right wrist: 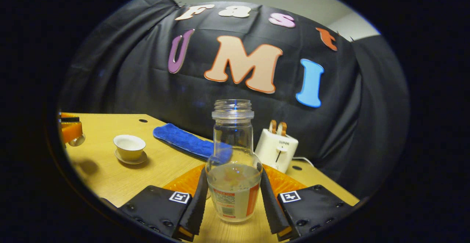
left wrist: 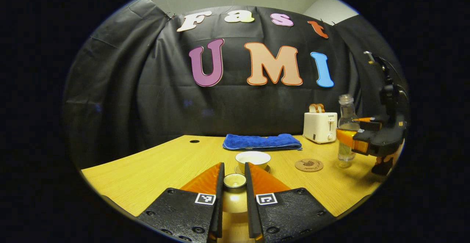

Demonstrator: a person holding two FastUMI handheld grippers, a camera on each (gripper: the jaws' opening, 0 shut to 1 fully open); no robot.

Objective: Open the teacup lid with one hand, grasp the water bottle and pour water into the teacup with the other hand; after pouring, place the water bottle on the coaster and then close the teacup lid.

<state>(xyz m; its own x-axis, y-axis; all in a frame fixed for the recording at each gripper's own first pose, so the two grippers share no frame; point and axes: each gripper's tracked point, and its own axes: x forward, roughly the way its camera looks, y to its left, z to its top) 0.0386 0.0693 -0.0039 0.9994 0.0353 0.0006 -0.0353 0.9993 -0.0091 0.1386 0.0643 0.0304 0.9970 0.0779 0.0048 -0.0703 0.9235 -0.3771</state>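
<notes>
- Two hand-held grippers are at work: the left hand-held gripper (left wrist: 234, 184) holds the teacup lid (left wrist: 234, 180) pinched between its fingers, lifted clear and just nearer than the open teacup (left wrist: 253, 160).
- Right hand-held gripper (right wrist: 232, 195): its fingers sit against both sides of the water bottle (right wrist: 233, 169) at the lower body, where the label is; the bottle stands upright, uncapped and part full. Whether it has left the table (right wrist: 110, 177) cannot be told.
- Layout, from the left gripper view: teacup on its saucer (left wrist: 253, 169) at centre; coaster (left wrist: 309, 165) just to its right; bottle farther right; blue towel (left wrist: 262, 141) and toaster (left wrist: 320, 127) at the far side.
- Step in hand, by judgement: carrying the bottle leftward to the teacup for pouring.
- Technique: keep the bottle vertical while it travels over the coaster, since the open neck offers no guard against spillage.
- Technique: bring the neck close above the teacup rim before tilting, and tilt slowly; the cup is small and shallow.
- Technique: hold the lid low and to the near side, out of the bottle's path.
</notes>
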